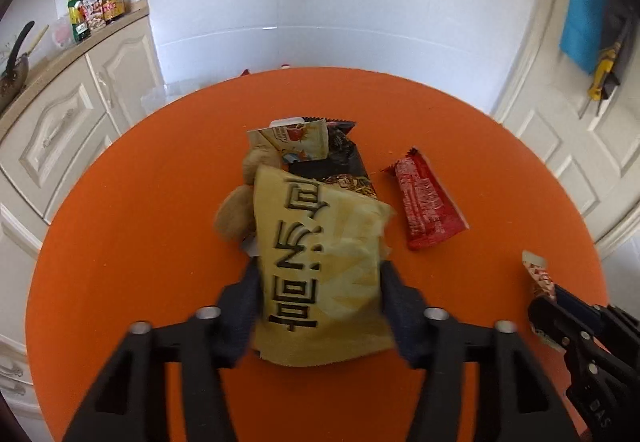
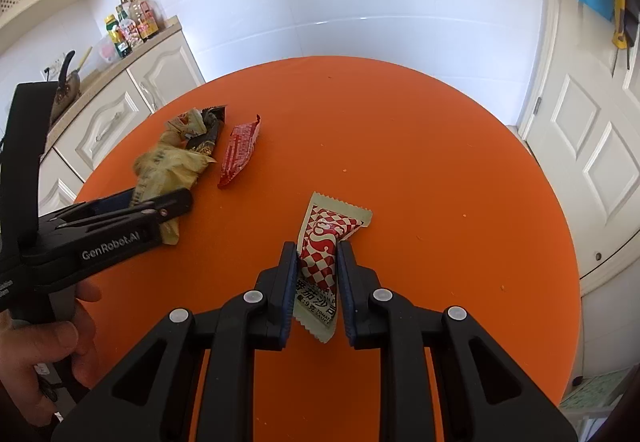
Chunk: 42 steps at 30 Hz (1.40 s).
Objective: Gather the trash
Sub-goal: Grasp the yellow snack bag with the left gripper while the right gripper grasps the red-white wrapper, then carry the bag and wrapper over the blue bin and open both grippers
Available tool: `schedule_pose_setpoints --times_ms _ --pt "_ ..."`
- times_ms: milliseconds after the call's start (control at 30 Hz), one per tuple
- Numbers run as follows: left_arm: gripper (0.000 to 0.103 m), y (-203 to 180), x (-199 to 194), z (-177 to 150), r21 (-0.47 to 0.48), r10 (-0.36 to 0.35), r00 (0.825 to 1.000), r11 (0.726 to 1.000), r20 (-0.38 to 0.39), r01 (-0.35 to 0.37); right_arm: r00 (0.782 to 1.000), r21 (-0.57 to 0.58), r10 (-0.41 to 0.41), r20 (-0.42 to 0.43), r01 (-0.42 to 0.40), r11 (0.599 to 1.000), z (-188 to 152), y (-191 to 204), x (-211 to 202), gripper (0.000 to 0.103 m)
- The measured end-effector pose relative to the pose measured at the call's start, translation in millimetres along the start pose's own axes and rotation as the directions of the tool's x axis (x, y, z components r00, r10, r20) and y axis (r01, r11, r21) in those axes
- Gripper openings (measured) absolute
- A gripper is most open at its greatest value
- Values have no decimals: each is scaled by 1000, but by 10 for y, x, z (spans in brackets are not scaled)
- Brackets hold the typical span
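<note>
On the round orange table (image 2: 400, 130), I work both grippers at once: my left gripper (image 1: 320, 306) is closed about halfway on a crumpled tan-yellow snack bag printed with large black characters (image 1: 320, 266), its dark pads pinching the bag's two side edges, while my right gripper (image 2: 318, 282) is drawn in narrow on a small red-and-white checkered ketchup sachet (image 2: 322, 254), the pads pressing its long sides. The tan bag sits at the near edge of the trash heap in the table's middle, overlapping a black crinkled foil wrapper (image 1: 344, 162), a white printed packet (image 1: 296, 140) and some beige crumpled paper (image 1: 236, 214); a flat red foil wrapper (image 1: 424, 202) lies just beside the heap on its right, apart from it. The sachet lies well apart from the heap, nearer my right side of the table. I judge the step in hand to be lifting both pieces clear. To do it well, I would keep each squeeze firm, since thin film slips easily, and raise the left piece slowly and straight up so the bag peels off the heap without dragging the black wrapper along. The bag is limp and may fold or sag once off the table. No bin shows in either view, so I cannot tell where the load must go.
</note>
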<state>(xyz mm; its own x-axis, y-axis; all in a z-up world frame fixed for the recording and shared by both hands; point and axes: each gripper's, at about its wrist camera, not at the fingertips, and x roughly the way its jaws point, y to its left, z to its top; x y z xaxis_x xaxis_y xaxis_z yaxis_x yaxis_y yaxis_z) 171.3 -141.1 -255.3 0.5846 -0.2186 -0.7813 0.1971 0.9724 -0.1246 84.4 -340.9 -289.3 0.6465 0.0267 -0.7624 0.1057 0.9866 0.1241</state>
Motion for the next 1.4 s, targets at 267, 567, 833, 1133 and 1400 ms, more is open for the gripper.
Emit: schedule_pose_setpoints --times_ms 267,567,833,1133,1400 --pt "35 162 -1 -7 -36 -53 998 998 24 54 1000 4 9 14 -9 1000 -57 -2 -137 19" --pt "34 218 -143 -90 -54 -68 995 996 76 72 999 6 28 42 -28 1000 -115 -22 -355 19" --pt "33 -19 -383 -144 0 -92 984 996 152 93 995 12 40 94 -41 999 -120 -52 -635 19" --pt "32 -220 -673 -300 71 -156 969 987 189 145 987 36 33 158 -39 999 -131 -238 -992 19" --pt "31 -365 -1126 -509 139 -213 950 973 229 185 978 59 8 208 -20 998 -171 -424 -1302 19"
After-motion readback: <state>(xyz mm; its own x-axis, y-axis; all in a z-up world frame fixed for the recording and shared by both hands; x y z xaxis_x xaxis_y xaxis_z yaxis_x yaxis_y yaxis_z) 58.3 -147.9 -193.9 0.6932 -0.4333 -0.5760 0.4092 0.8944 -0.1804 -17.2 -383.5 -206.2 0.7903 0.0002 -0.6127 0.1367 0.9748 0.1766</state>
